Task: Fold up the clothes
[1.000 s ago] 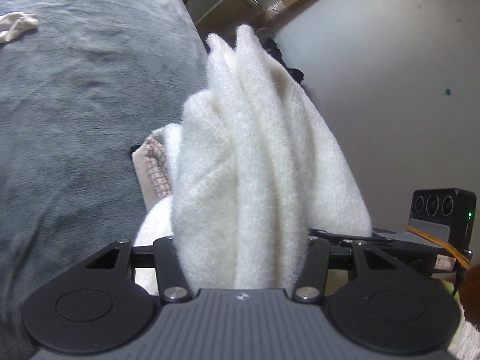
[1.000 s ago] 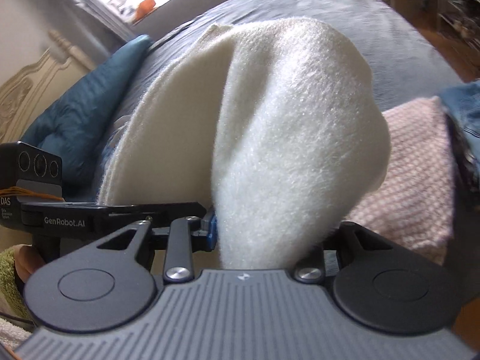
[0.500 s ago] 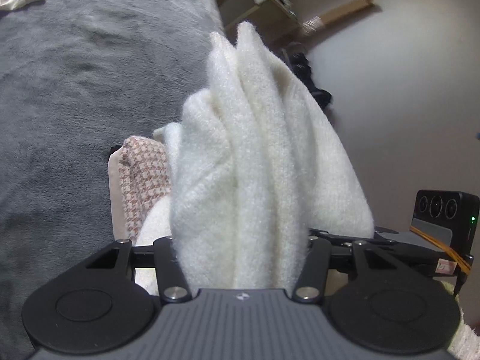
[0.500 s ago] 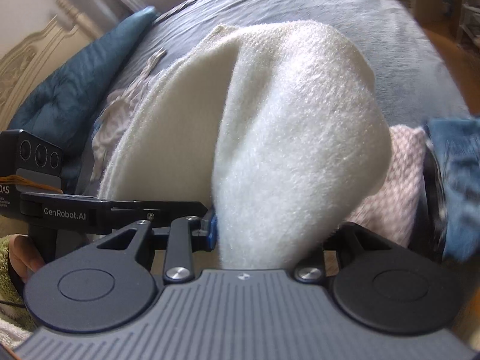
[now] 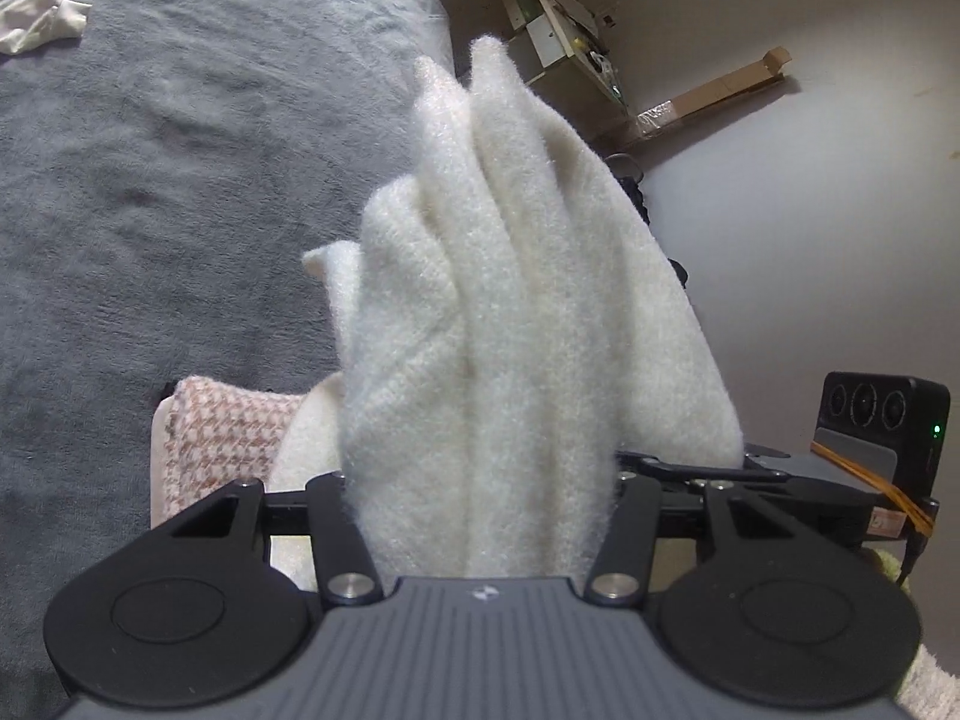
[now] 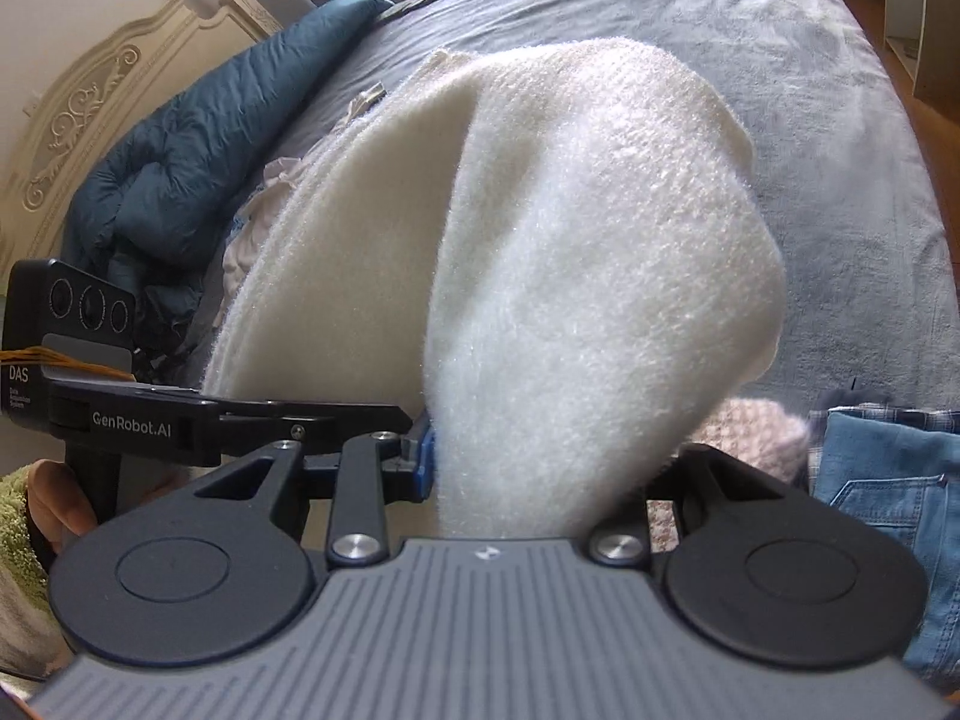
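1. My left hand-held gripper is clamped on a bunched fold of the white fleece garment, which rises in thick pleats straight up from between its fingers and hides the fingertips.
2. My right hand-held gripper grips another part of the same white fleece garment; the cloth bulges out of the jaws in one rounded mass, and a blue pad shows at its left edge where a finger presses in.
3. Each camera catches the other tool: the right one pokes in at the right edge of the left wrist view, the left one at the left edge of the right wrist view, with my hand around its handle beside a green sleeve.
4. The garment is held up above the bed, whose grey blanket spreads wide to the left in the left wrist view.
5. Just below the fleece, a pink-and-white checked cloth lies on the blanket near the bed's edge; in the right wrist view it peeks out beside the right finger.
6. A pair of blue jeans lies just beside that cloth, at the right of the right wrist view.
7. Farther off, a small cream cloth rests on the blanket, well apart from the rest.
8. A dark teal quilt is heaped against the carved cream headboard.
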